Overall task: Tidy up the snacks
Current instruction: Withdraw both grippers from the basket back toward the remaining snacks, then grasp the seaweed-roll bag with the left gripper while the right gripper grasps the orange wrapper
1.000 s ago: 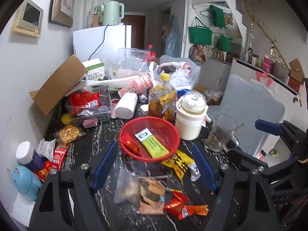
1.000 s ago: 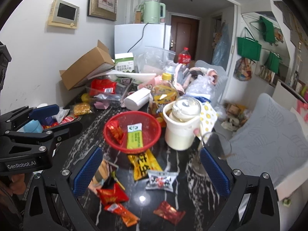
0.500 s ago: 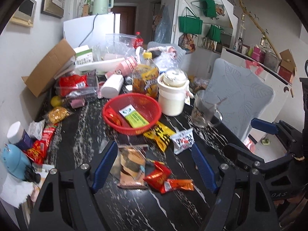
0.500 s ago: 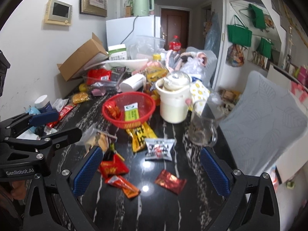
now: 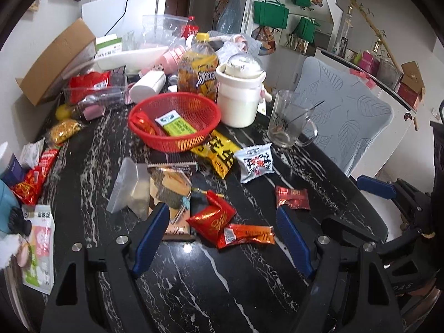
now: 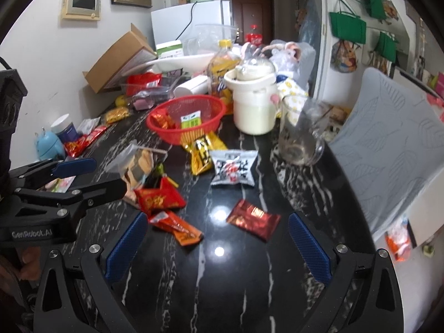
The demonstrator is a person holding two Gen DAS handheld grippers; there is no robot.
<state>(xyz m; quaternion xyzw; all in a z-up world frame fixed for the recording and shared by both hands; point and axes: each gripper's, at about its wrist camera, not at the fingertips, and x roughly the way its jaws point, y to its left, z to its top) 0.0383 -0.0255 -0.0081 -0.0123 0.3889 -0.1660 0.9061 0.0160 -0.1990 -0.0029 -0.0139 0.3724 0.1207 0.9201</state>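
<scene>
Open left claw (image 5: pixel 222 238), snack packets (image 5: pixel 213 219), red basket (image 5: pixel 205 111)

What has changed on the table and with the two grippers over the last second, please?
Both grippers drew back and sank toward the near snacks: the left gripper now frames the orange packet, the right gripper the dark red packet. Nothing was gripped or released. The red basket and all snacks stayed put; both grippers stayed open.

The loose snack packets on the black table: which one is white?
The white packet with black and red print, beside the yellow packet; the other loose ones are red, orange or clear.
</scene>
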